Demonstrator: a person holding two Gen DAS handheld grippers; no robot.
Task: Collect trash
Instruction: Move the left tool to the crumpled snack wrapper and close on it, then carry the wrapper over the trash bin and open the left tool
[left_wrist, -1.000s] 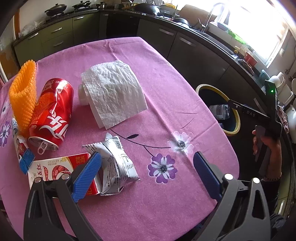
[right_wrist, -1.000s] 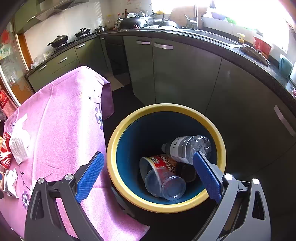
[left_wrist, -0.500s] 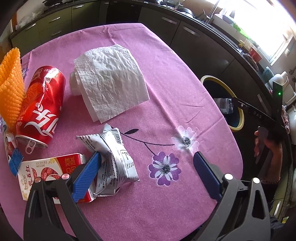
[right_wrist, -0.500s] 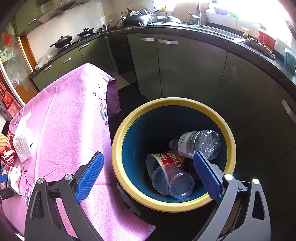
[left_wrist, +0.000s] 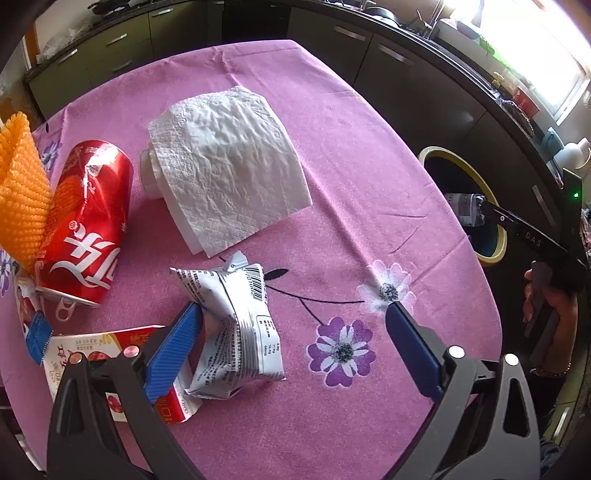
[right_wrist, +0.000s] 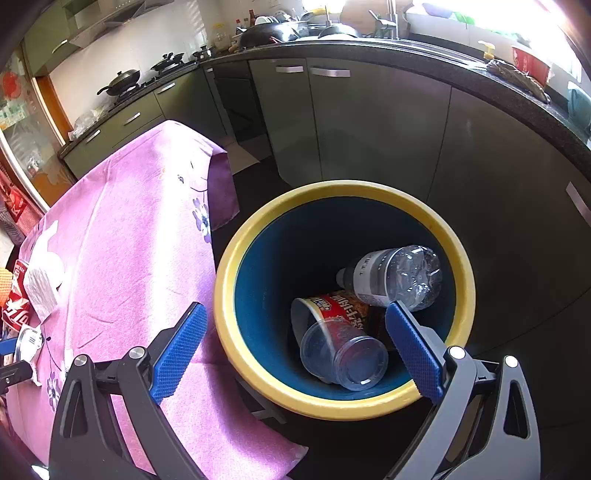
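A: What differs from half a second ago?

B: The left gripper (left_wrist: 291, 332) has come lower and nearer the silver snack wrapper (left_wrist: 236, 328); its left pad now touches the wrapper's edge, jaws spread wide, nothing clamped. The right gripper (right_wrist: 295, 347) has stayed over the bin (right_wrist: 458, 258), equally wide, empty.

A: And the count, biggest first?

B: One table (left_wrist: 369, 184) in a pink cloth, one yellow-rimmed bin holding one plastic bottle (right_wrist: 395, 277), one noodle cup (right_wrist: 332, 306) and one clear cup (right_wrist: 343, 354). On the table: one paper towel (left_wrist: 229, 166), one red can (left_wrist: 85, 229), one orange mesh sleeve (left_wrist: 22, 192), one red carton (left_wrist: 114, 354), one wrapper.

A: How does the wrapper lie?

B: Near the table's front edge, its long axis running from the towel toward that edge, barcode end farthest away.
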